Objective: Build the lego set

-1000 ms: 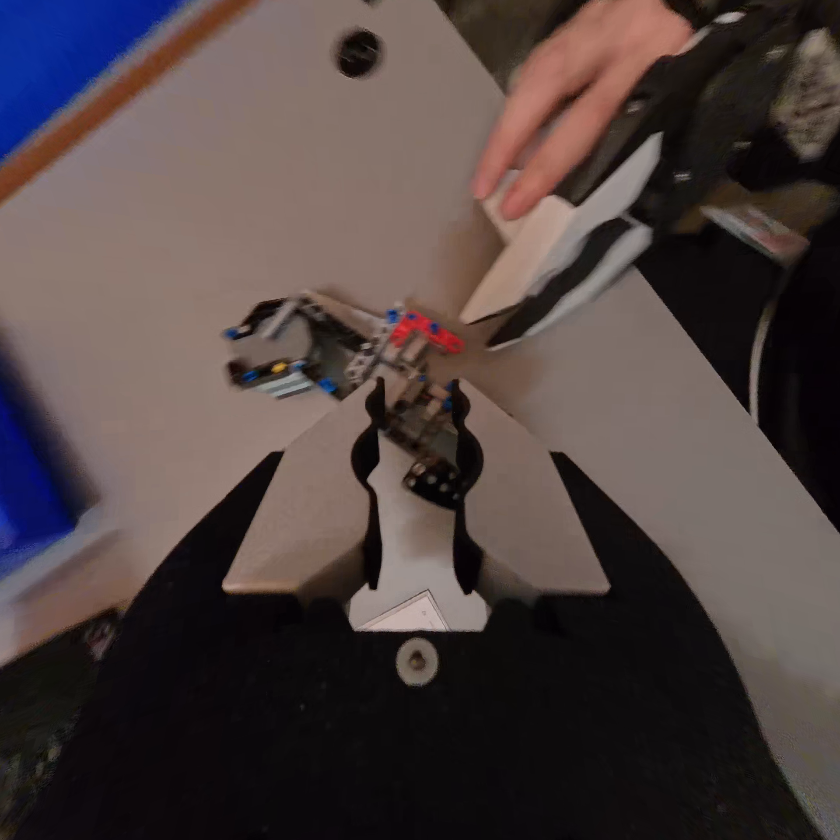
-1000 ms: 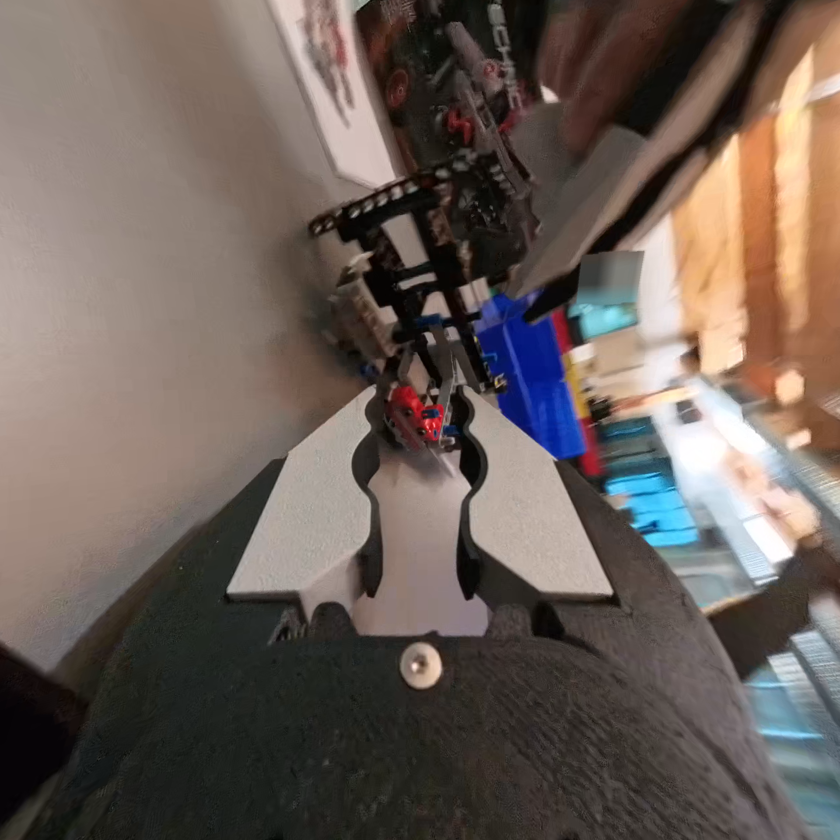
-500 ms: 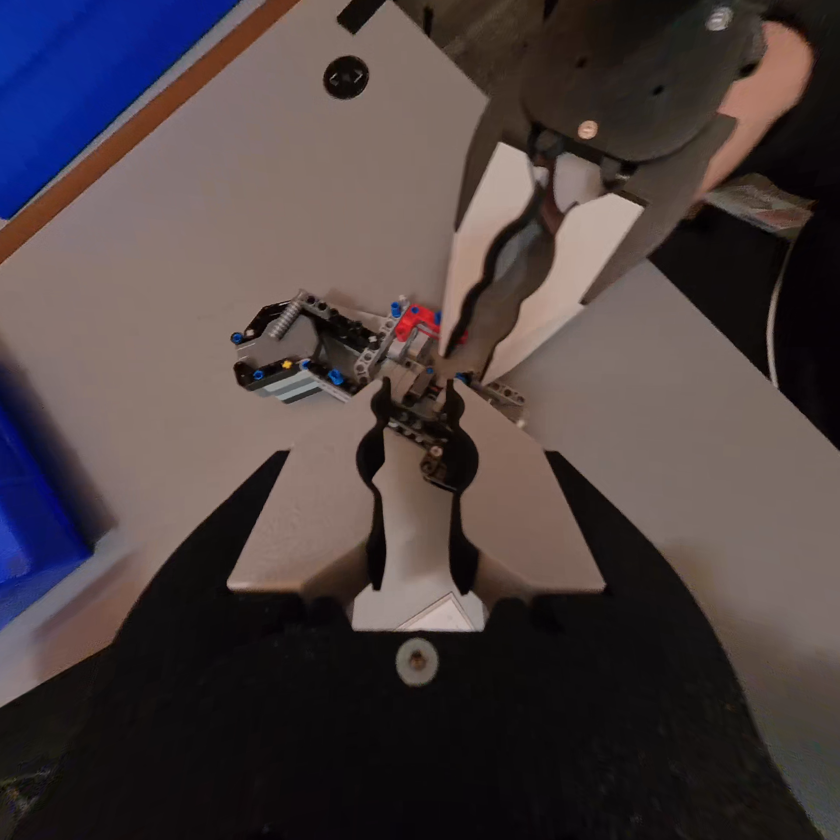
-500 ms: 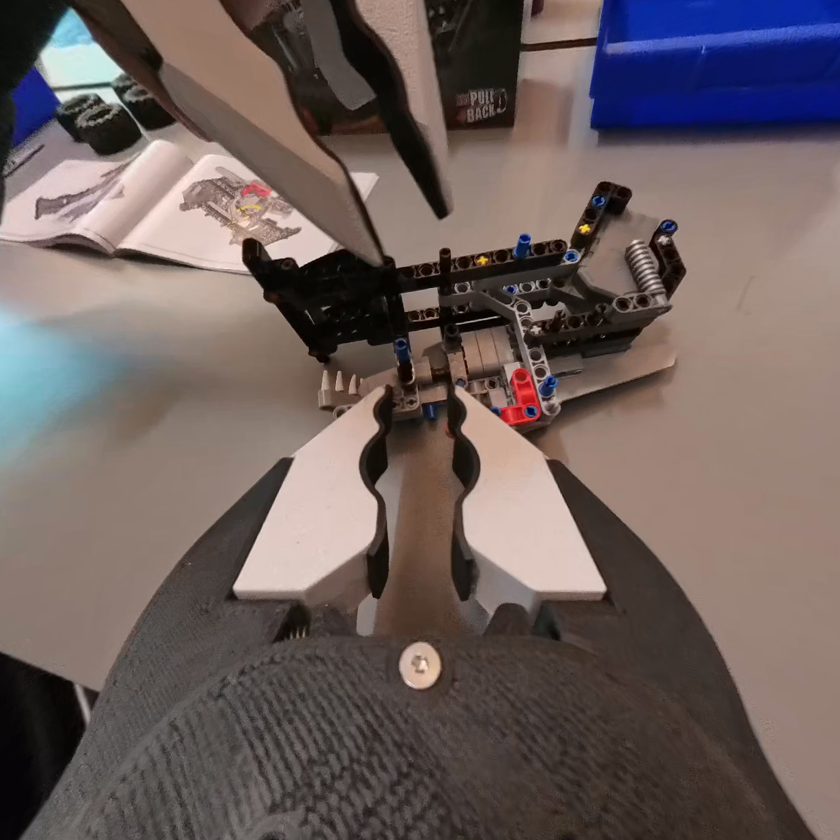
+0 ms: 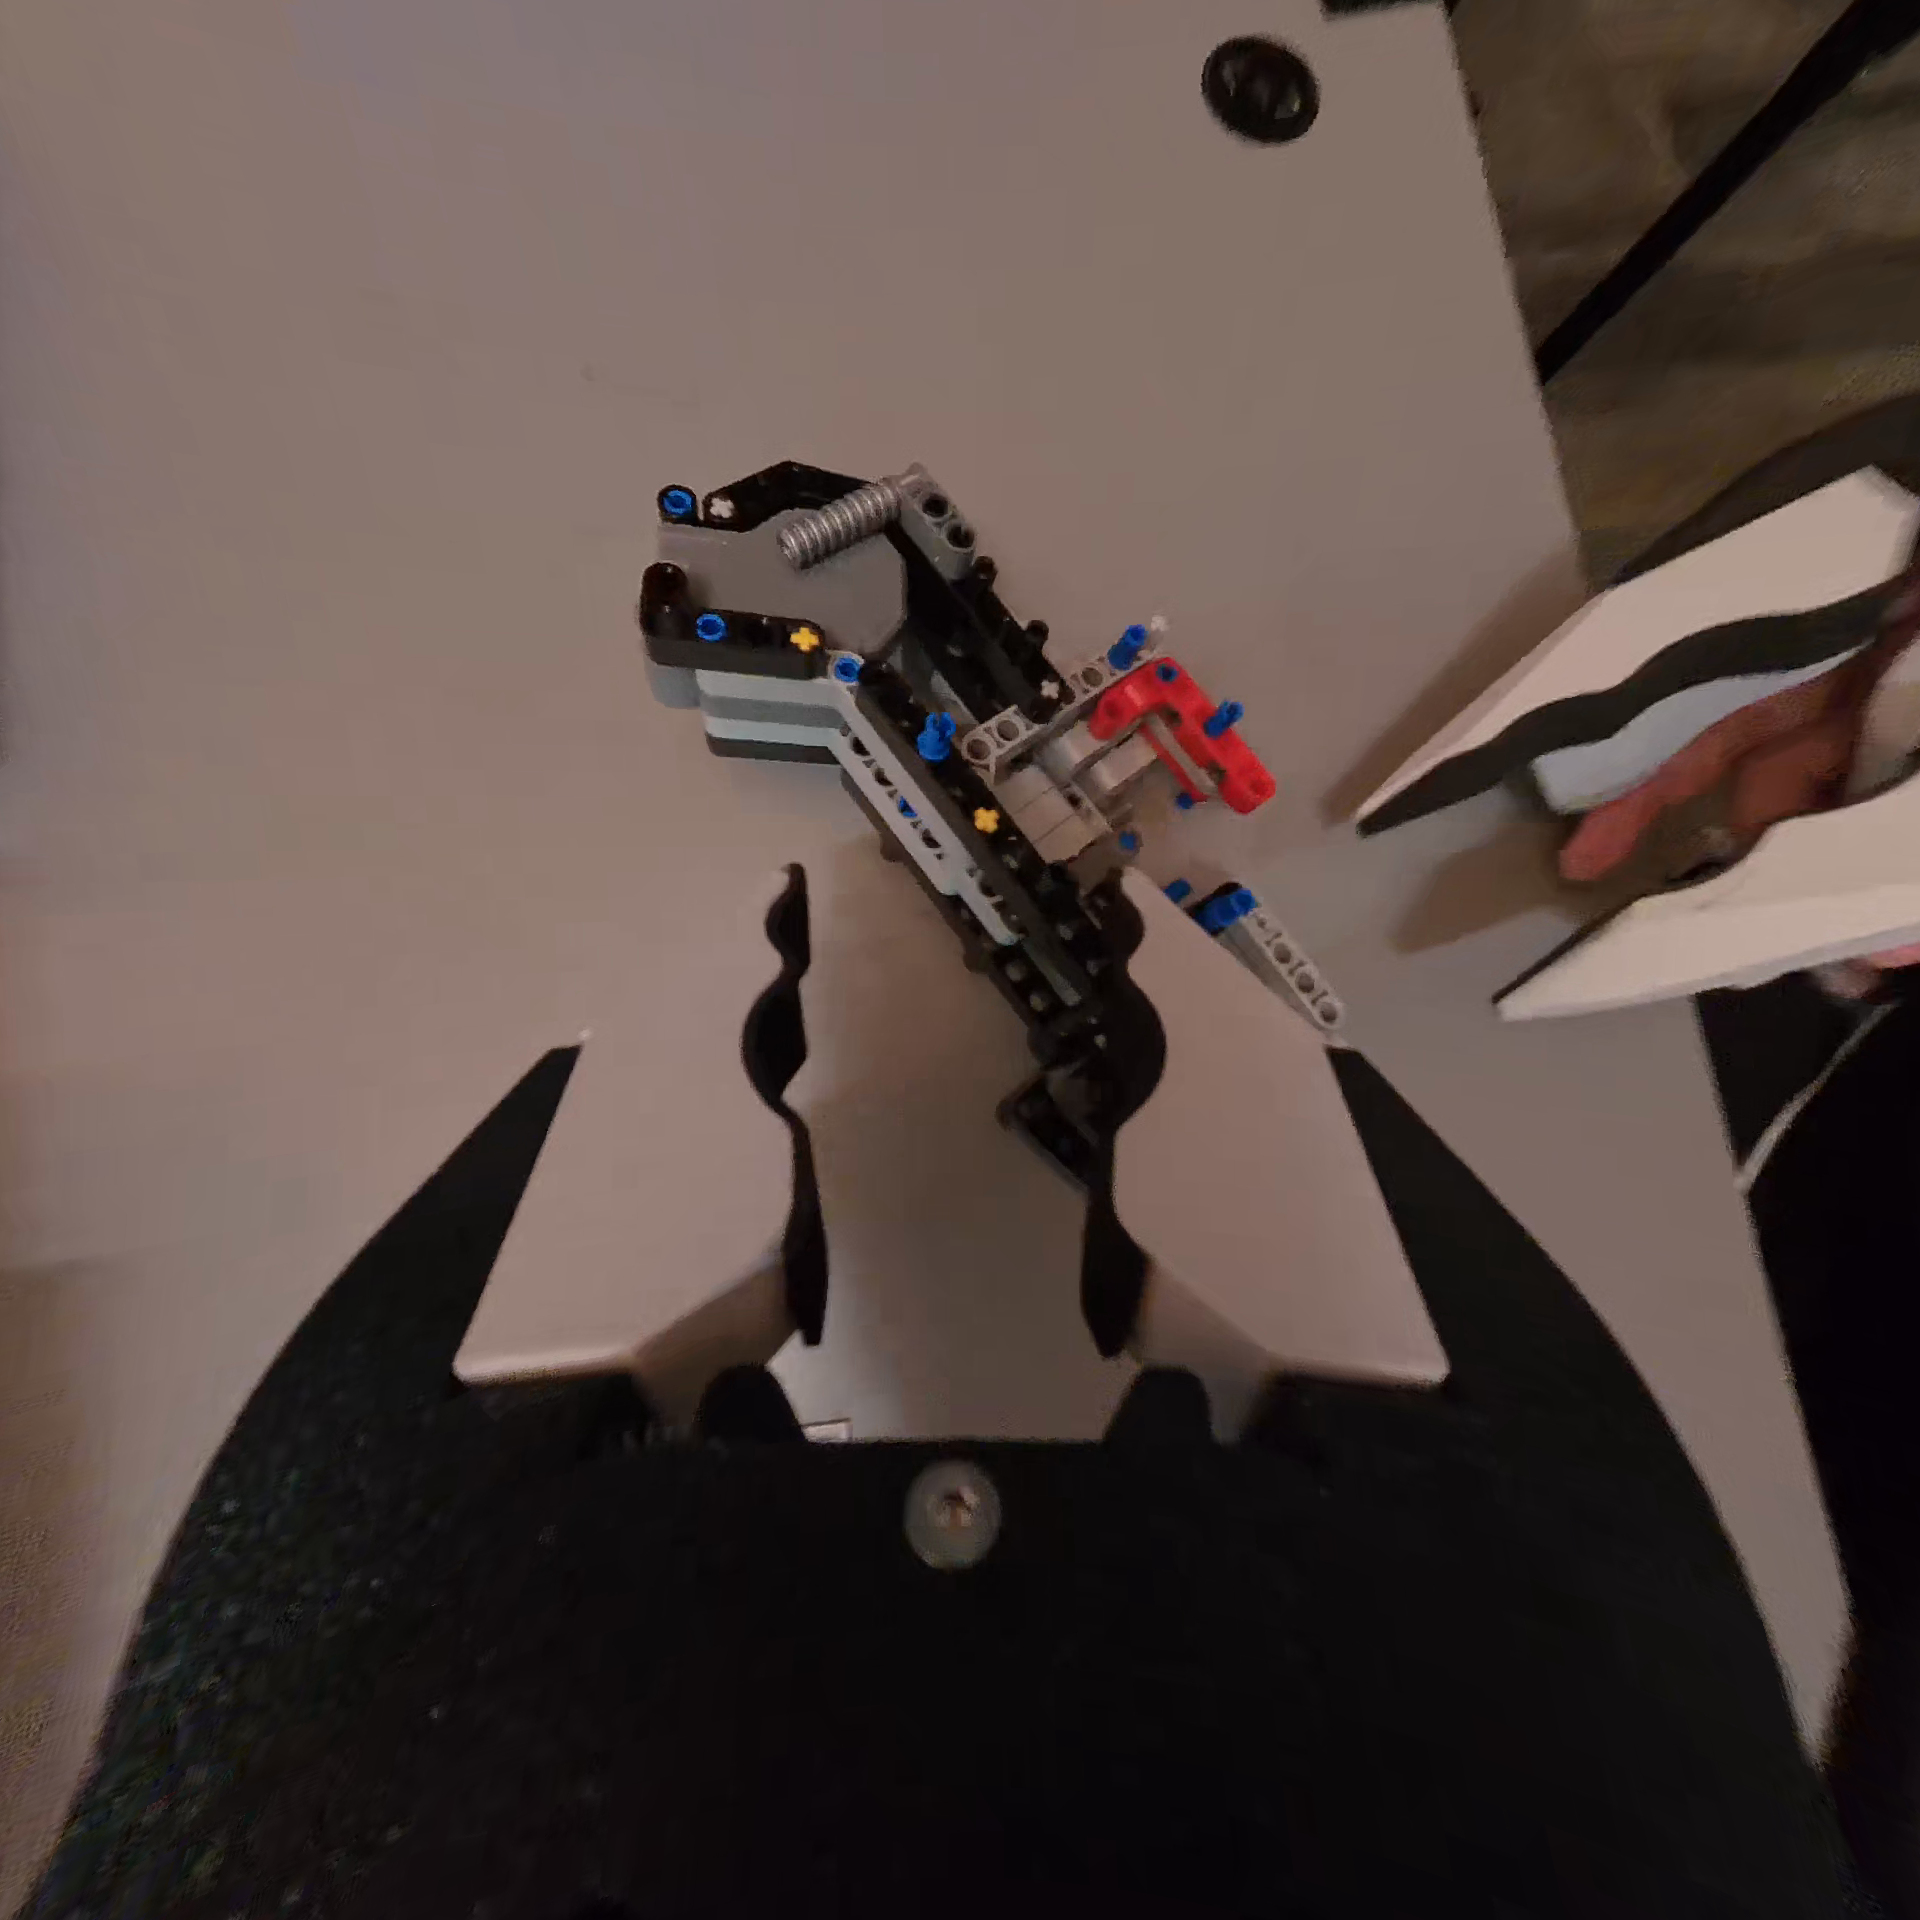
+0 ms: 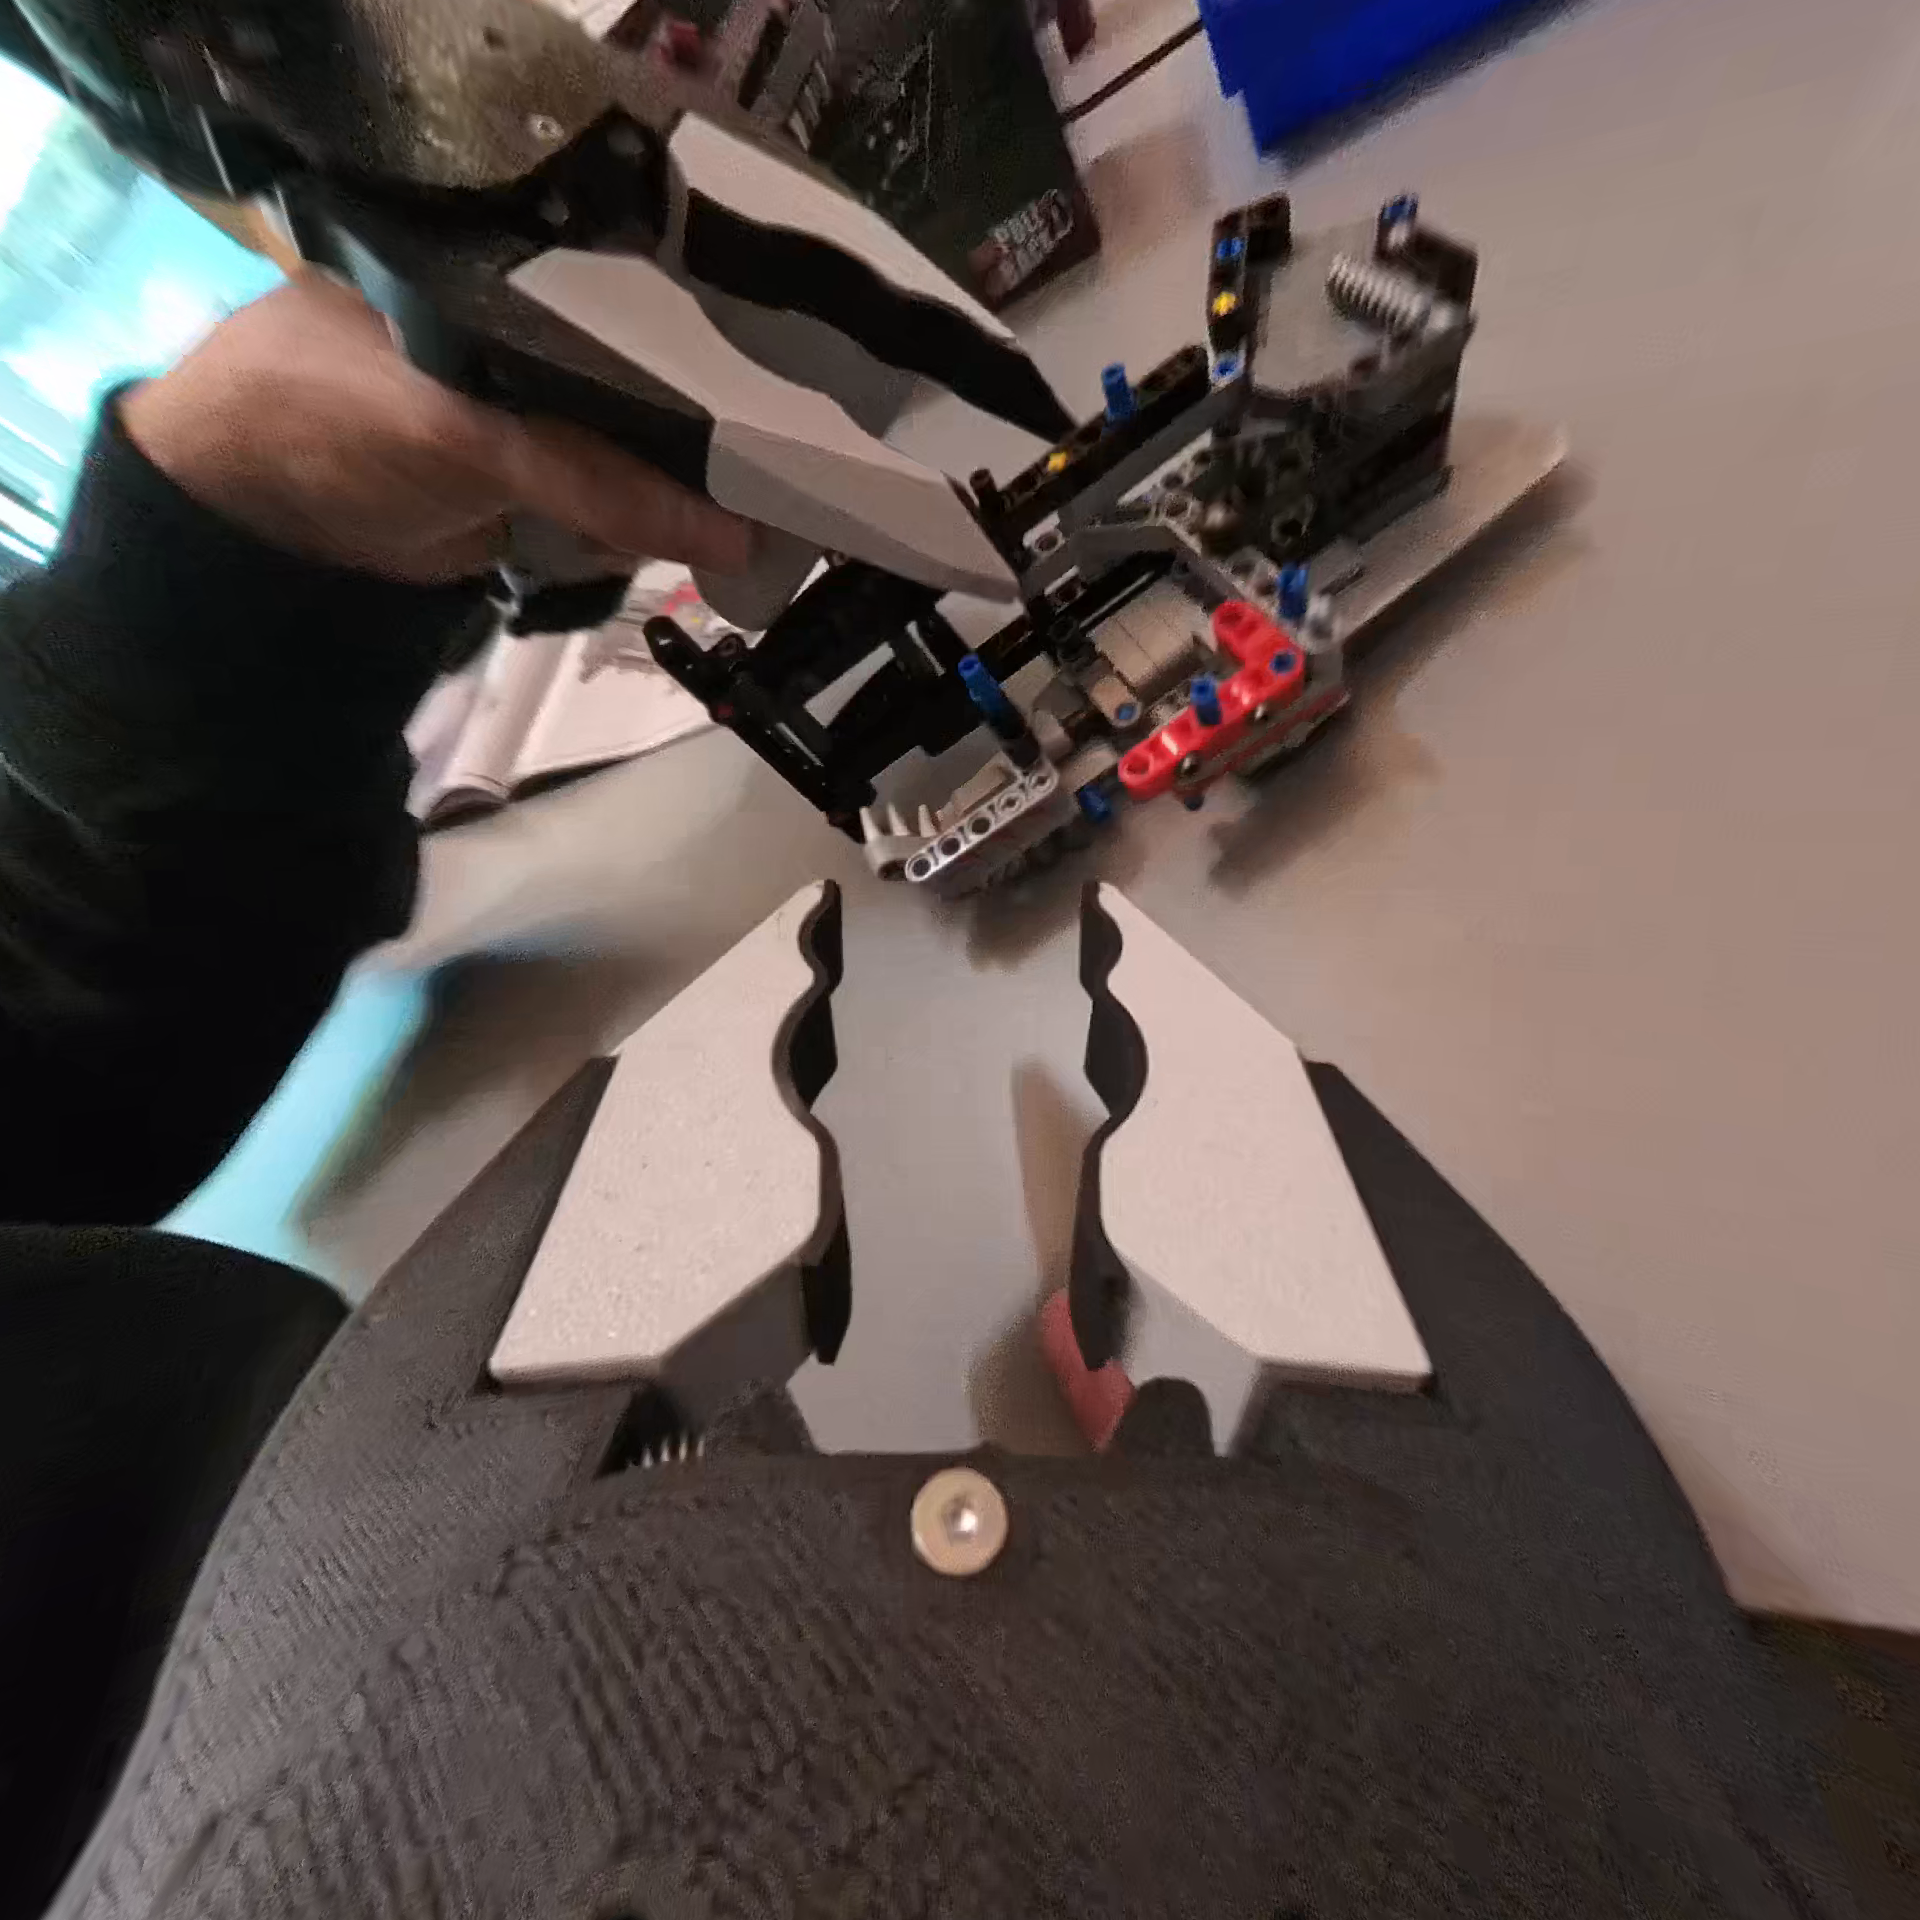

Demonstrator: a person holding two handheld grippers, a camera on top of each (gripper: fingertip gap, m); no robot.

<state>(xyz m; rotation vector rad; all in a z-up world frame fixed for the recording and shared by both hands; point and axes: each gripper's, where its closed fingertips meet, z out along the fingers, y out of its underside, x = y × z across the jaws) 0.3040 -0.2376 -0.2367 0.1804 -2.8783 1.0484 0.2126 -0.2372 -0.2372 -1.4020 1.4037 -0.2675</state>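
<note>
Grey table (image 5: 416, 312) fills both views, and your half-built lego model (image 5: 935, 748) lies on it, a black and grey frame with blue pins, a coiled spring at its far end and a red angled piece (image 5: 1184, 727) on the side nearest your right hand-held gripper. Your left hand-held gripper (image 5: 951, 904) points down at the table from above with its fingers spread wide; the black near end of the model sits between them and rests against the right finger (image 5: 1226, 1091), while the left finger (image 5: 665, 1122) stands clear of it, so nothing is clamped. In the right wrist view that same left hand-held gripper (image 6: 997, 499) comes in from the upper left, tilted downwards, with your hand (image 6: 416, 447) wrapped round its body and its fingertips at the black beam of the model (image 6: 1143, 623). Your right hand-held gripper (image 6: 956, 904) is held low and nearly level with the table, its fingers parted and empty, the tips just short of the light grey toothed piece (image 6: 966, 831) at the model's near edge. An open instruction booklet (image 6: 582, 707) lies beyond, to the left of the model.
</note>
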